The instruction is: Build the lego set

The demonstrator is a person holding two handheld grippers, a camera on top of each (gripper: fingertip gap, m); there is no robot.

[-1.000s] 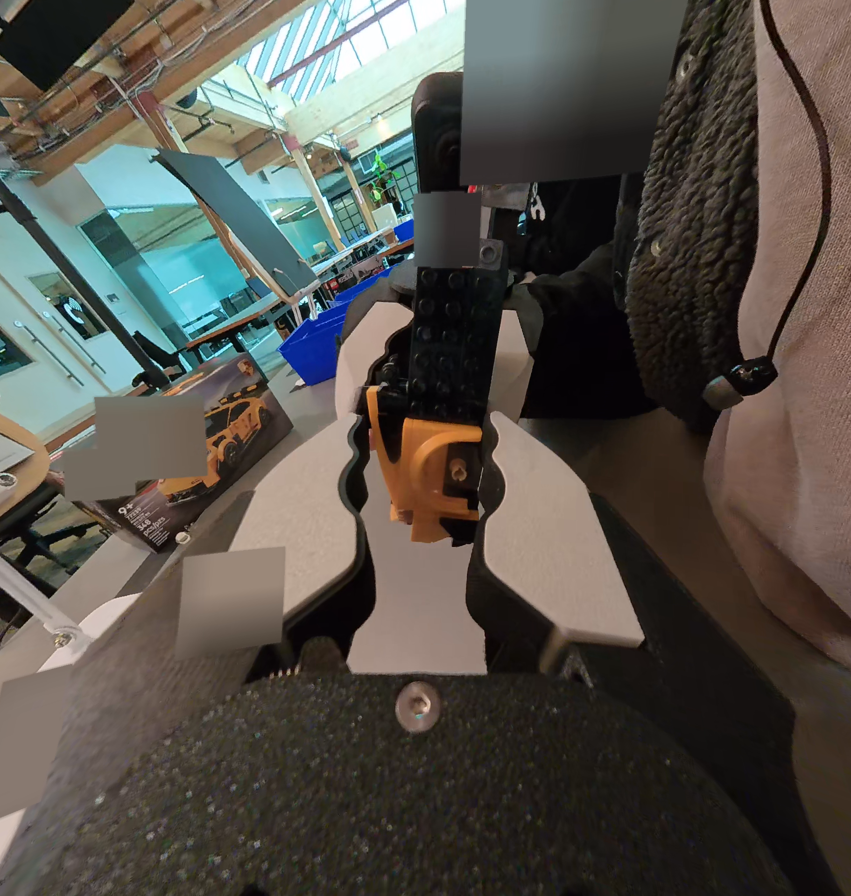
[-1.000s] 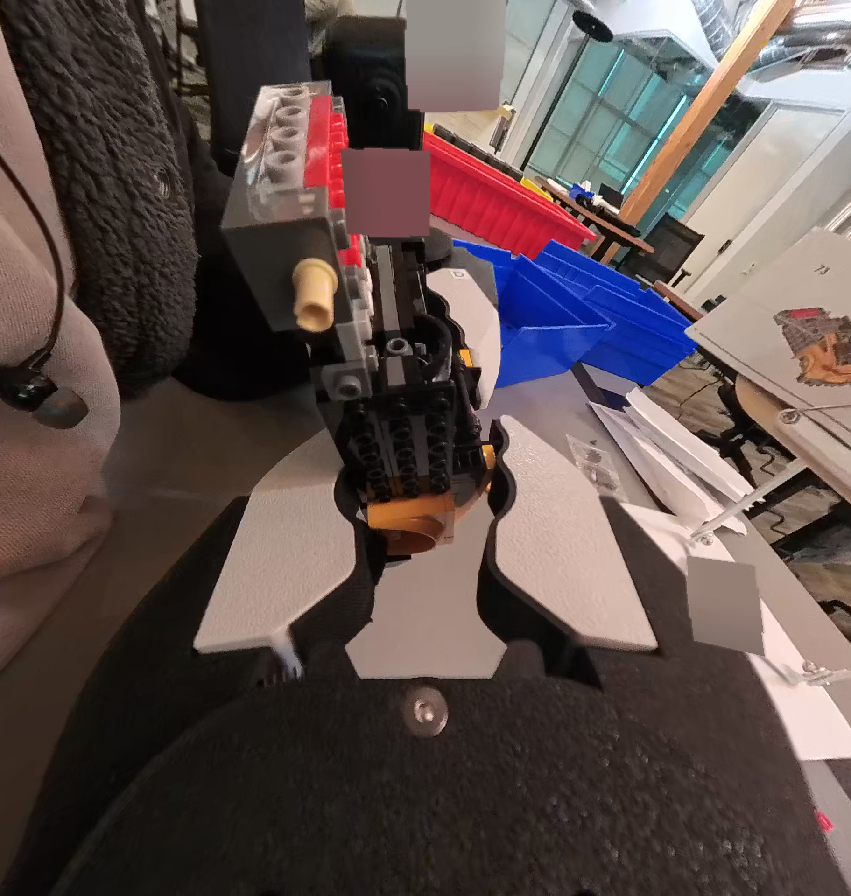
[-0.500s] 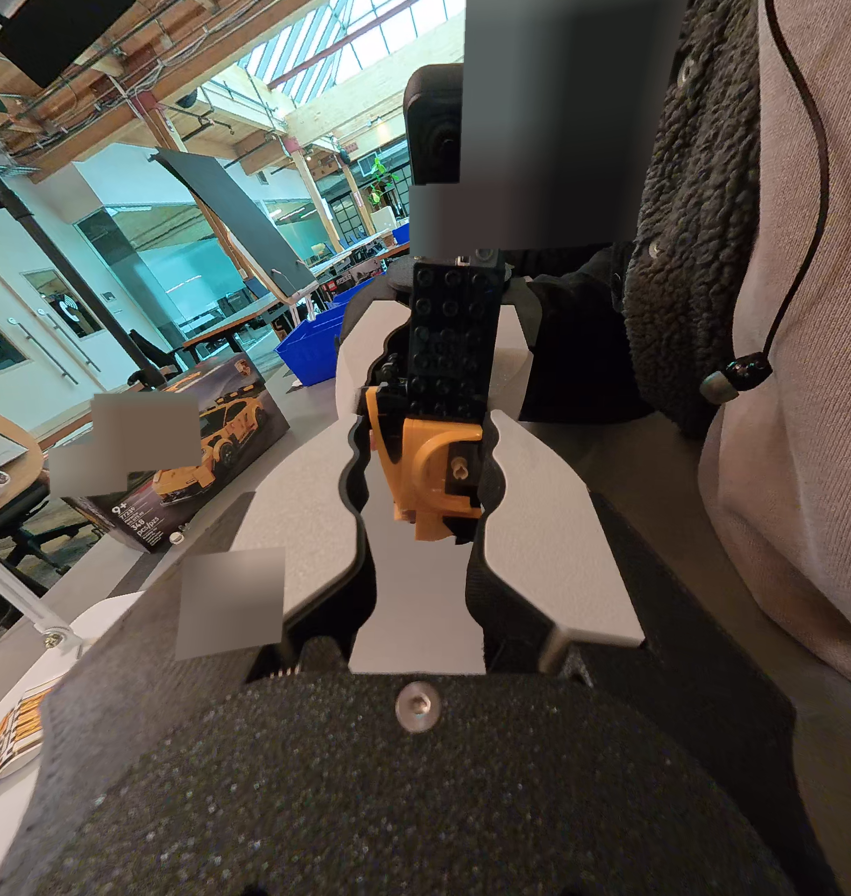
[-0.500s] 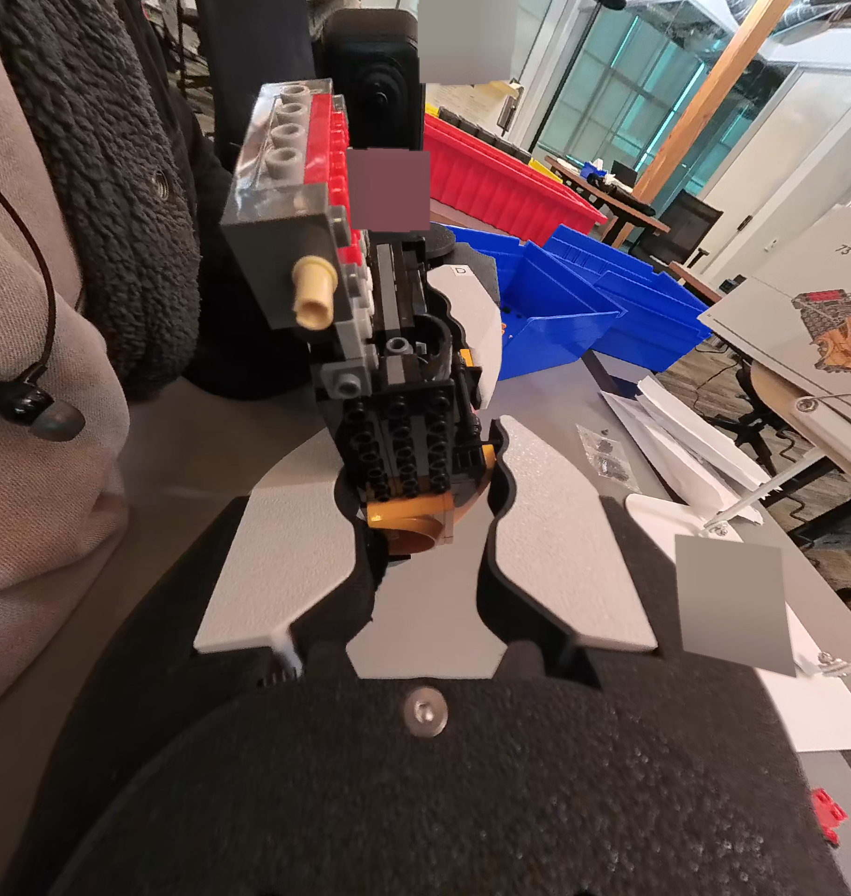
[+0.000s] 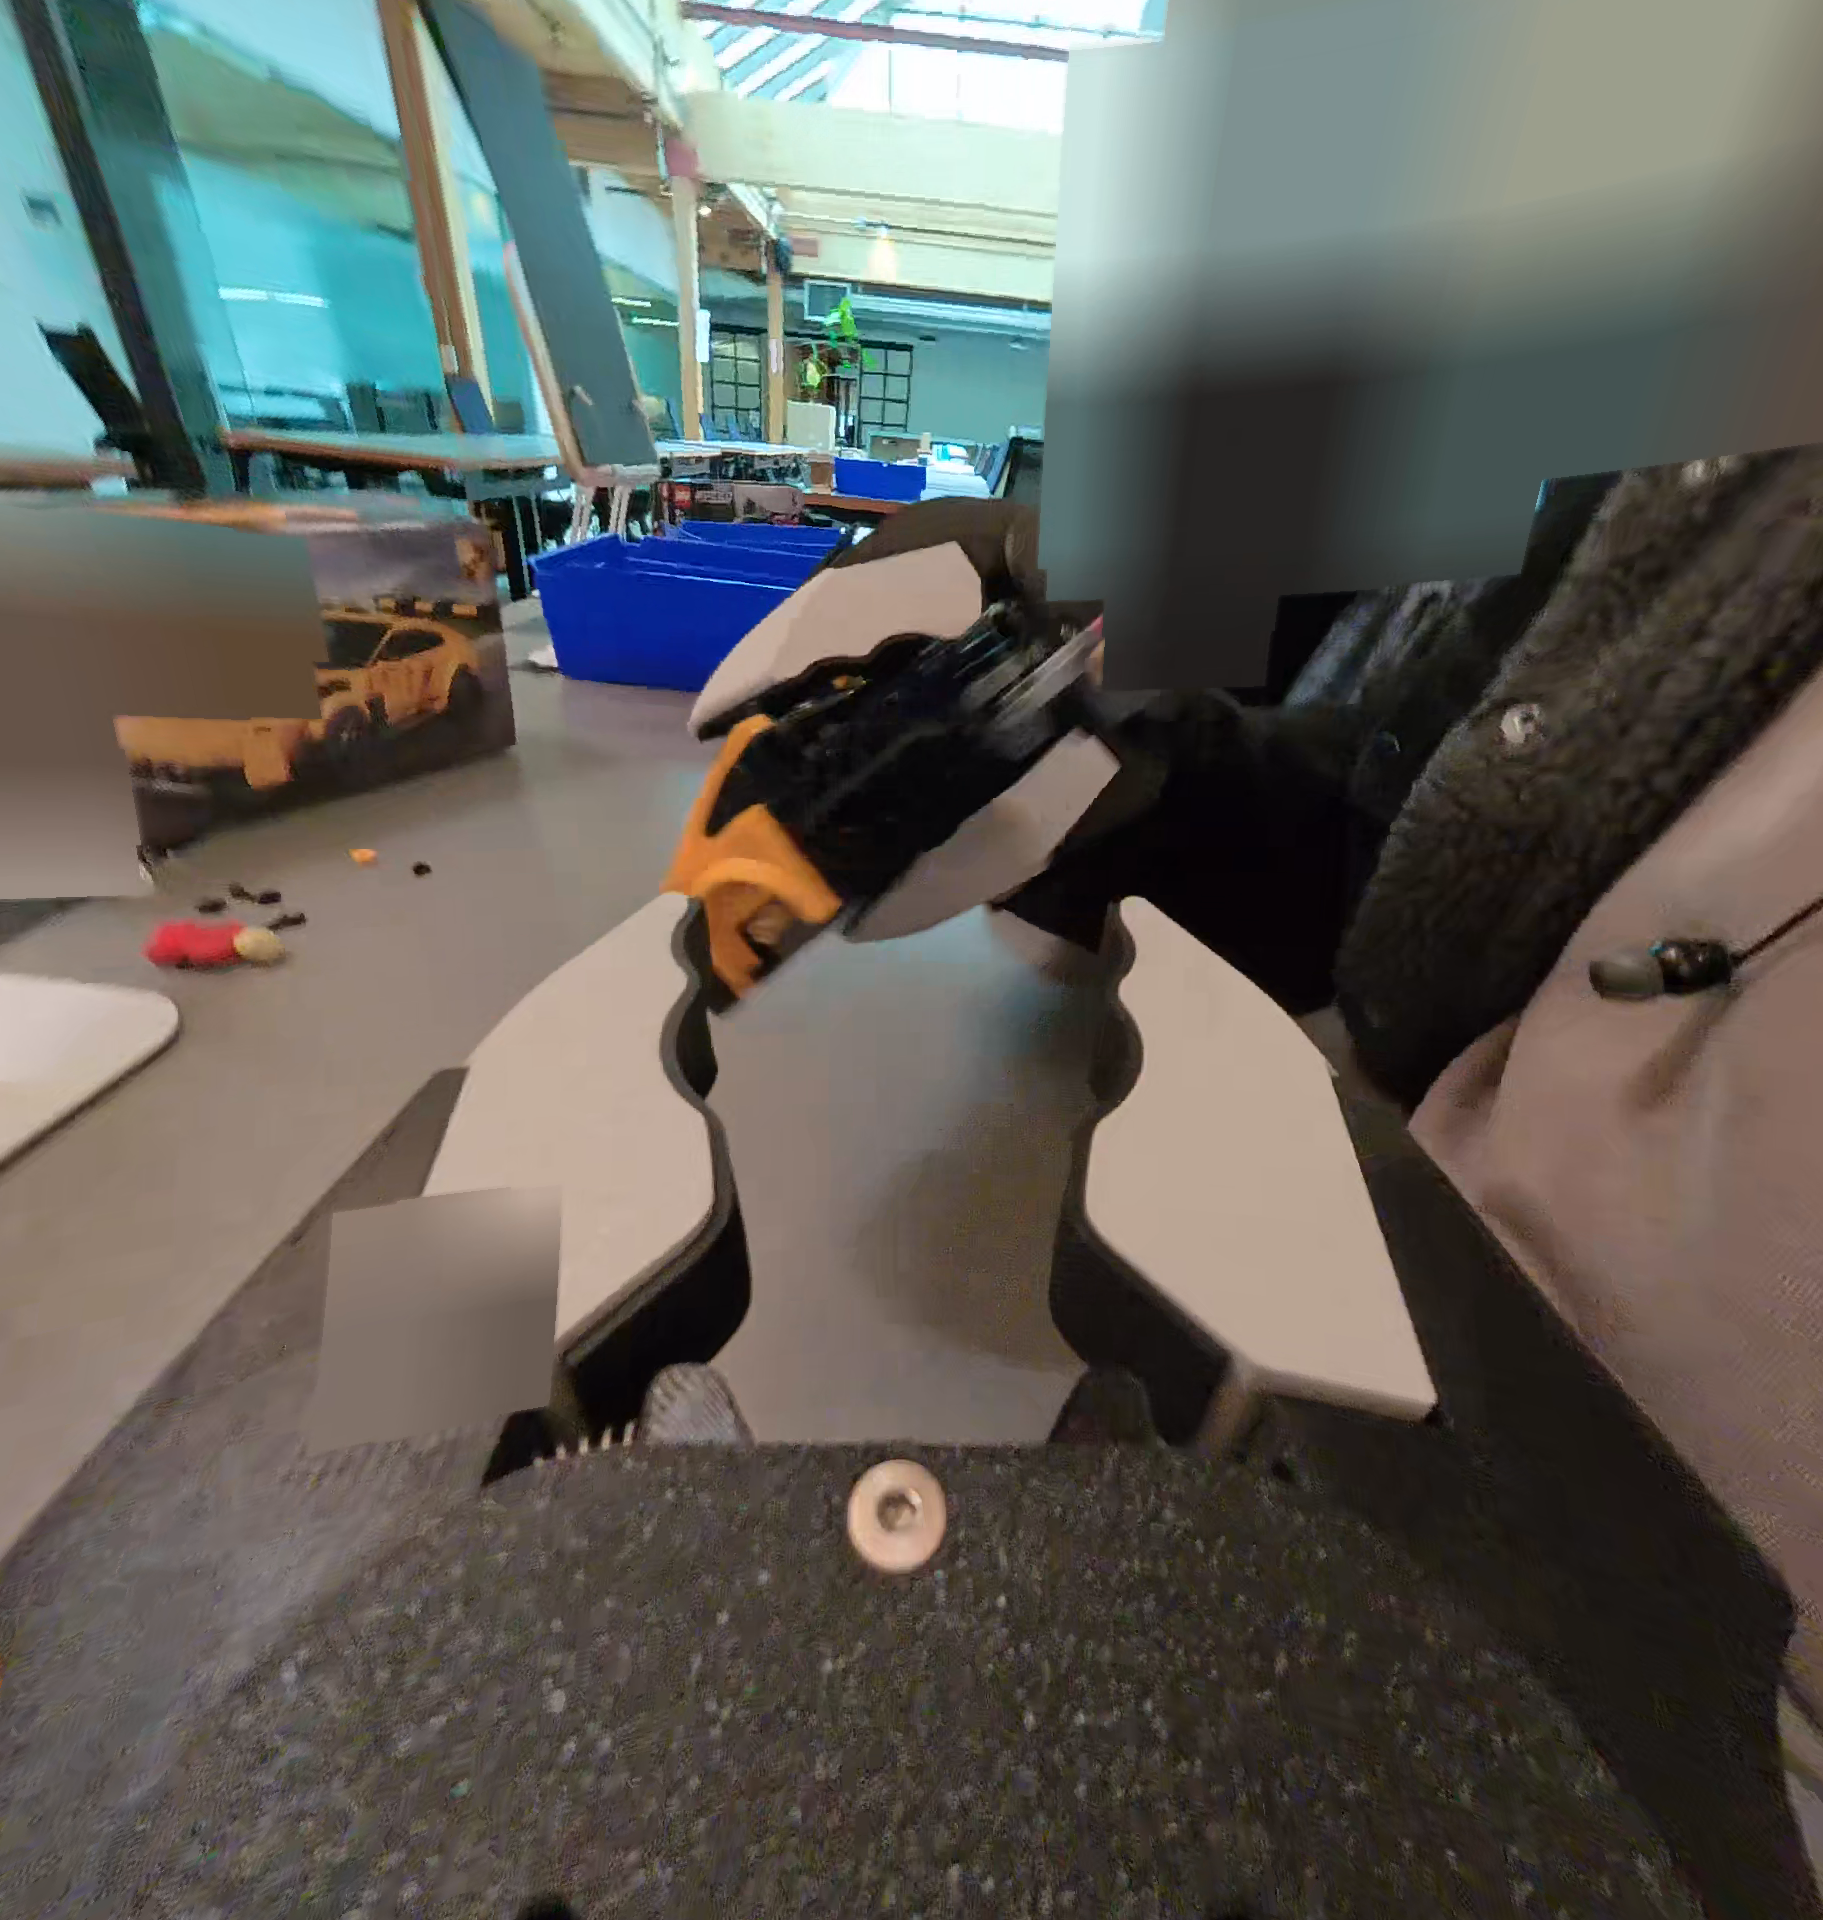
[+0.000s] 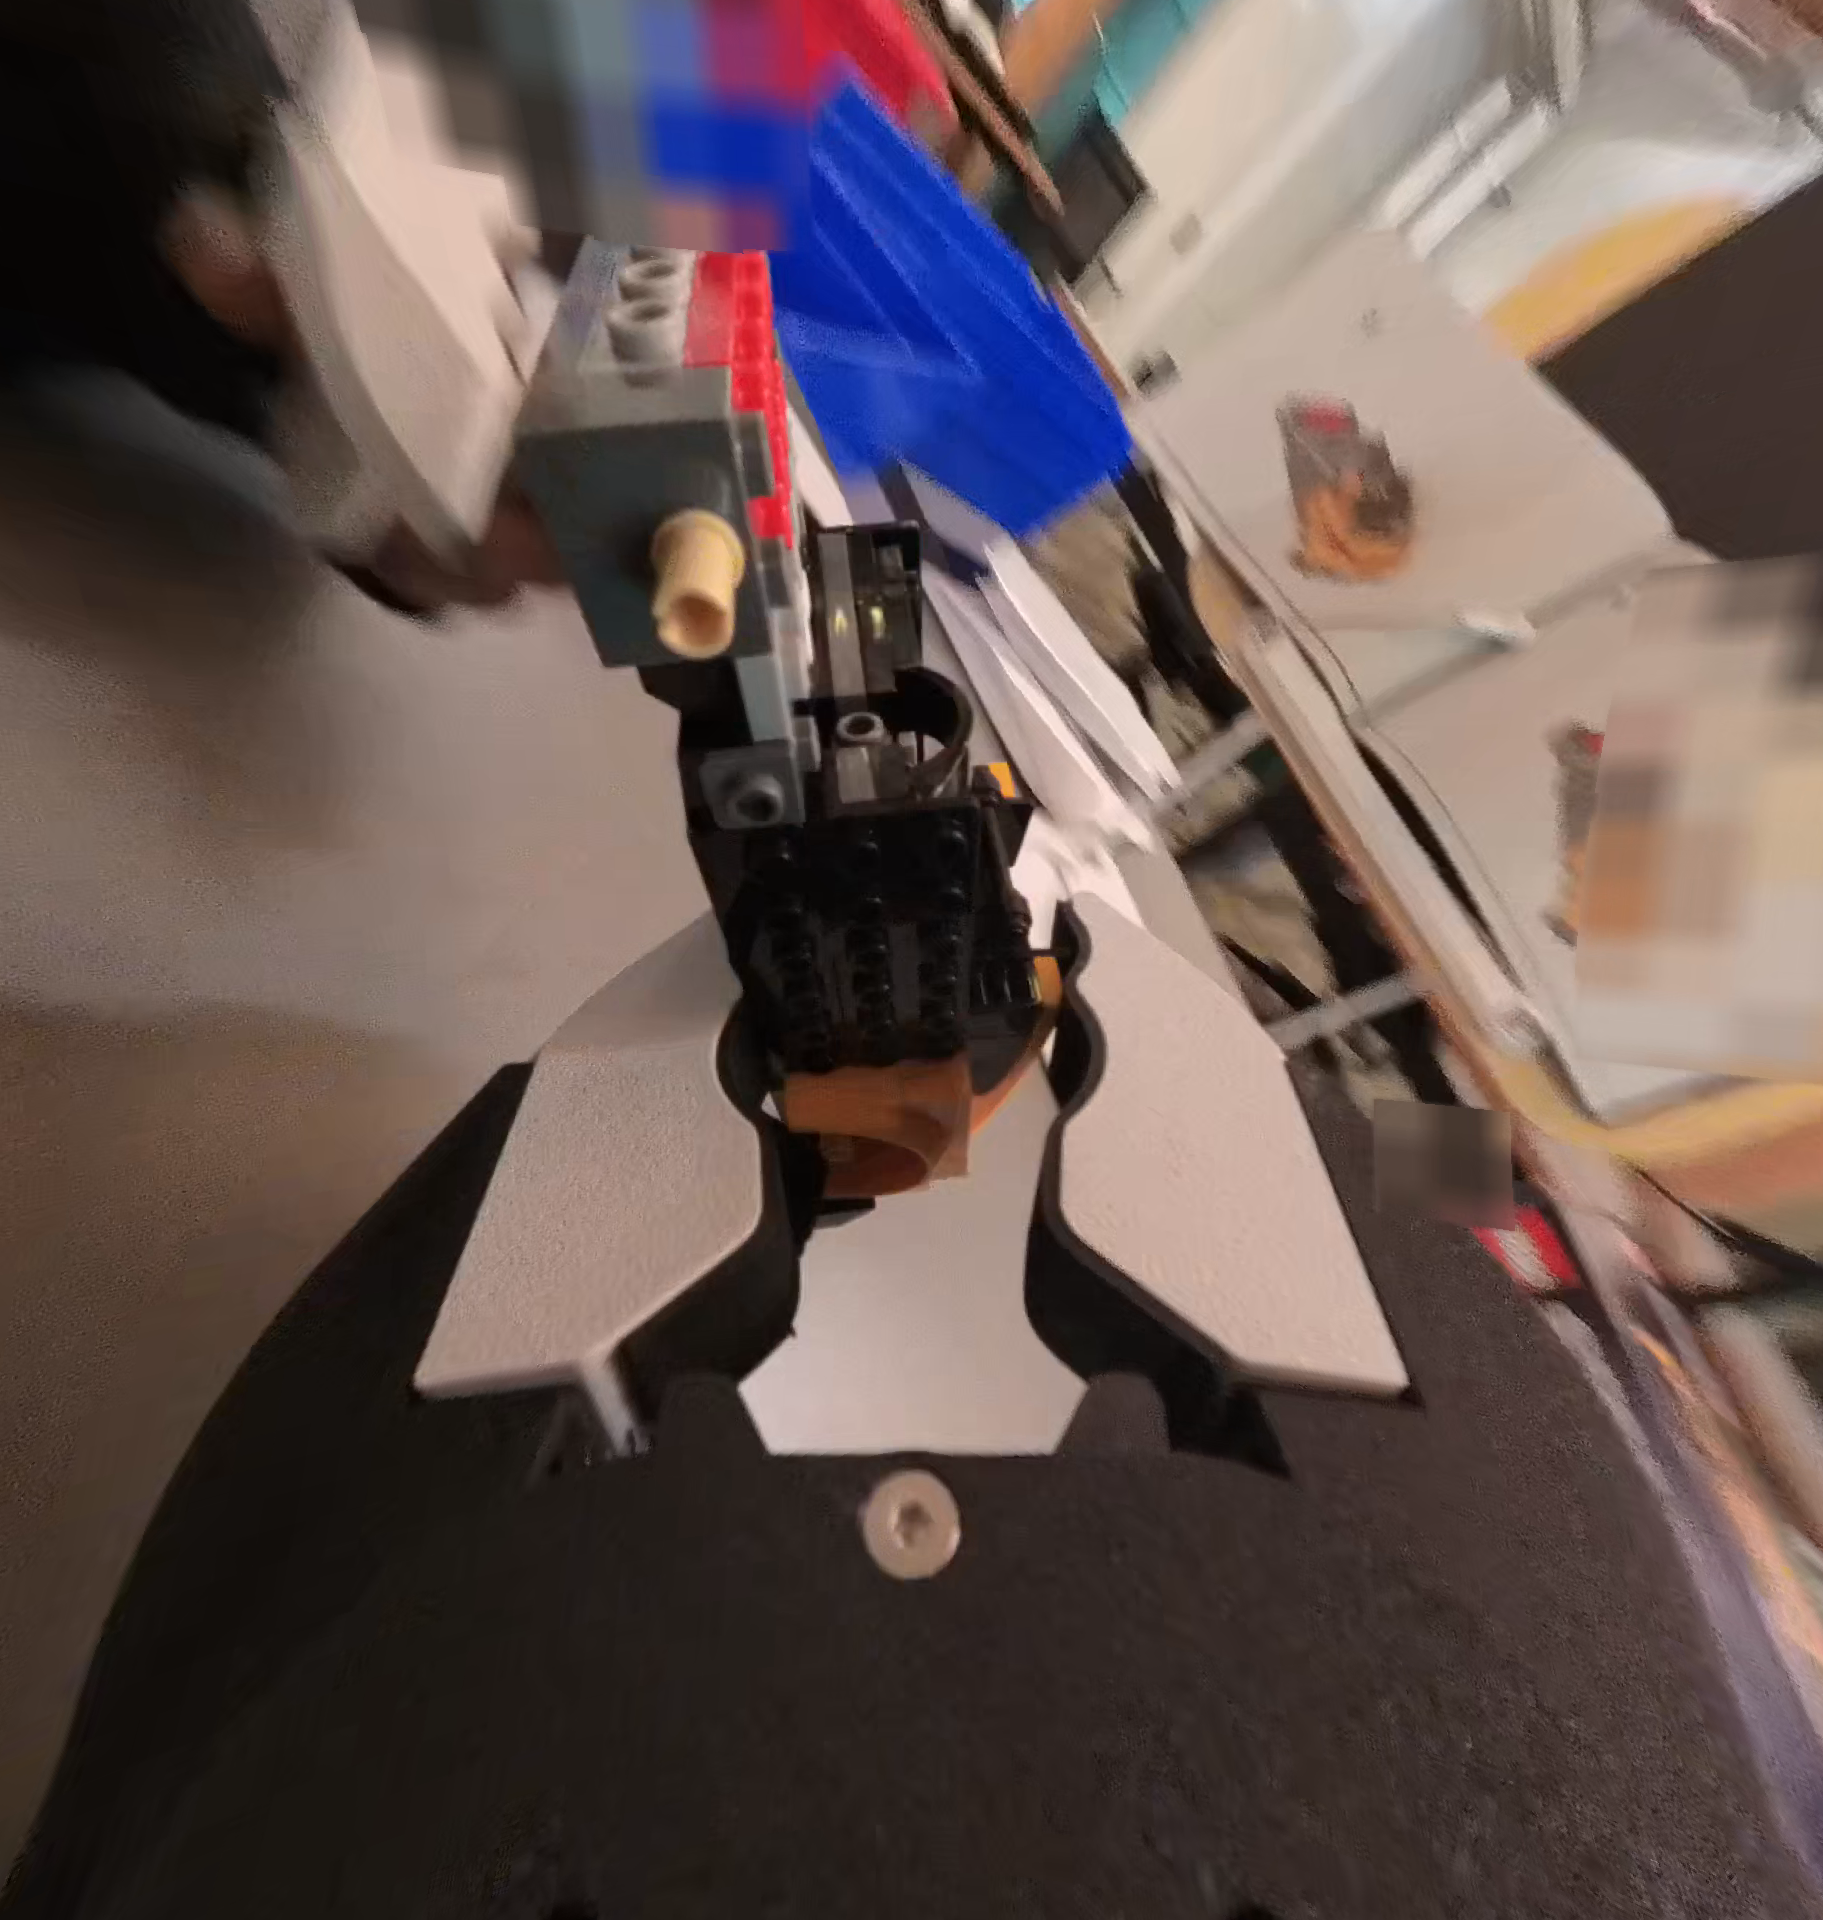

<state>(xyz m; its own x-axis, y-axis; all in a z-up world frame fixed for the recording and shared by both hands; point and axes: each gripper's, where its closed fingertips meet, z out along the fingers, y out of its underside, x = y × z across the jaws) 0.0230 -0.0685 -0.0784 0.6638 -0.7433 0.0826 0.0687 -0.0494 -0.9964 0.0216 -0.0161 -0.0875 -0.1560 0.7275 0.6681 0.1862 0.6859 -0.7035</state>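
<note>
— Left gripper [image 5: 896,956], left view: how is it set?

— Its fingers are shown apart, with nothing between them. Just ahead, the model [image 5: 938,717] is held clear of the table [image 5: 574,831] by the right gripper [image 5: 782,821]. The model's orange end is seen at the tip of one left-gripper finger; whether they touch cannot be told.

— And in the right view?

— The right gripper is shown clamped on the model's black studded end. A grey-and-red block and a tan pin [image 6: 694,597] project beyond the fingers. The surroundings are blurred.

— How should the model be handled?

— It is judged light and stiff, yet liable to part at its joints. A hold across the flat black sides is advised, with the pin and orange end left unloaded.
</note>
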